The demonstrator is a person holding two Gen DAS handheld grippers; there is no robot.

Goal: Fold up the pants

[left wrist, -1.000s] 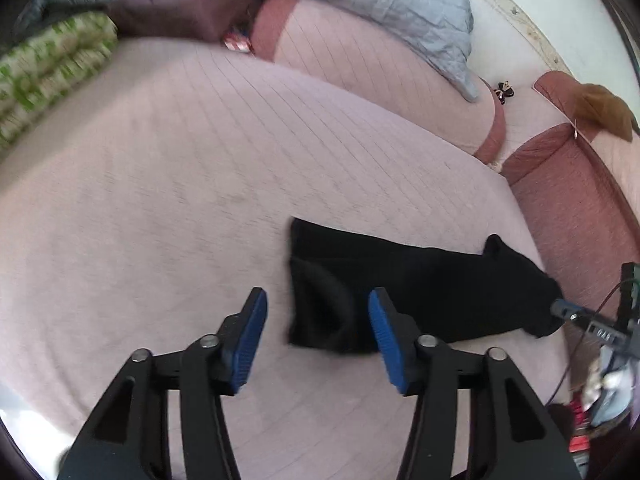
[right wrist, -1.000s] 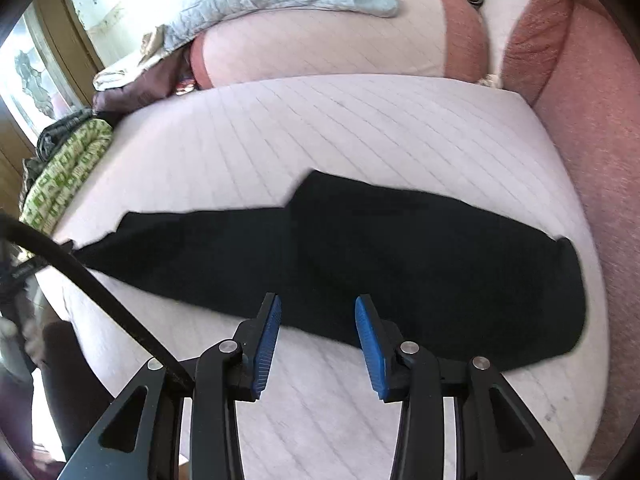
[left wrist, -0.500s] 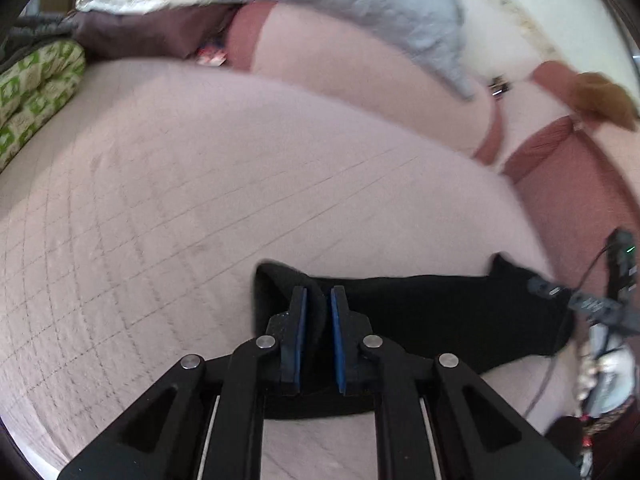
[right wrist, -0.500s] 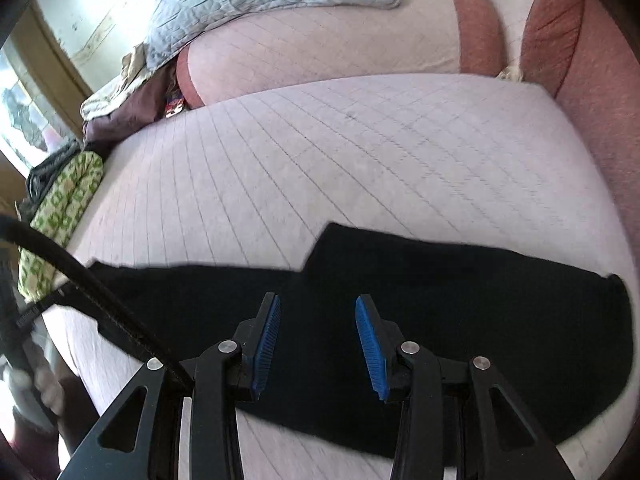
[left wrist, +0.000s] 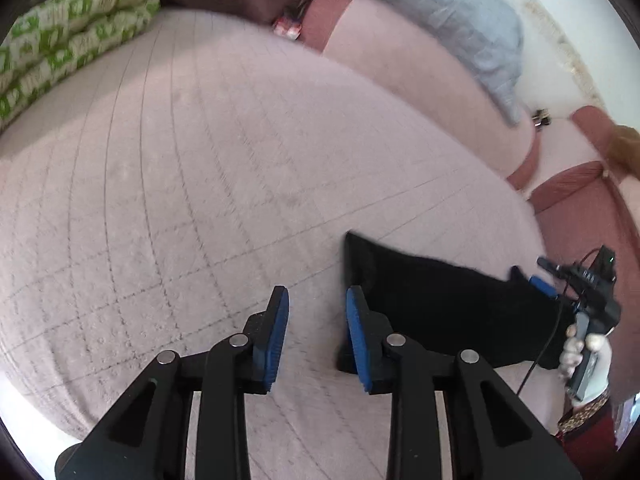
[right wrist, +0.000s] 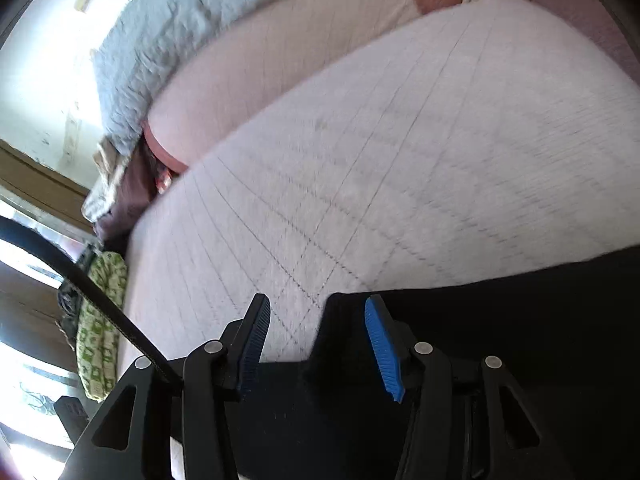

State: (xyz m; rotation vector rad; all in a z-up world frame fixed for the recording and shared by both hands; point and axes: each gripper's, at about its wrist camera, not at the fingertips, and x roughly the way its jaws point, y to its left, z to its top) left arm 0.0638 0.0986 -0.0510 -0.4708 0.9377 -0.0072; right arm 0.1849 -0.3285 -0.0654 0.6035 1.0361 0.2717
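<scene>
Black pants (left wrist: pixel 448 304) lie flat on the pink quilted bed (left wrist: pixel 200 184). In the left wrist view my left gripper (left wrist: pixel 316 320) is open and empty, just left of the pants' near end; its right finger touches or overlaps the cloth edge. In the right wrist view the pants (right wrist: pixel 500 340) fill the lower right. My right gripper (right wrist: pixel 318 332) is open, low over the pants' upper edge, with a corner of cloth between its fingers. The right gripper also shows in the left wrist view (left wrist: pixel 584 304), held by a hand at the pants' far end.
A grey-blue quilt (left wrist: pixel 432 12) lies on pink bolsters (left wrist: pixel 420 80) at the head of the bed. A green-and-white patterned blanket (left wrist: pixel 60 40) lies at the left edge. A reddish cushion (left wrist: pixel 572 200) is at the right. A black cable (right wrist: pixel 80 280) crosses the right wrist view.
My left gripper was shut on the pants' end half a second ago; now it is open and has shifted left off the cloth. My right gripper has dropped closer to the pants and tilted.
</scene>
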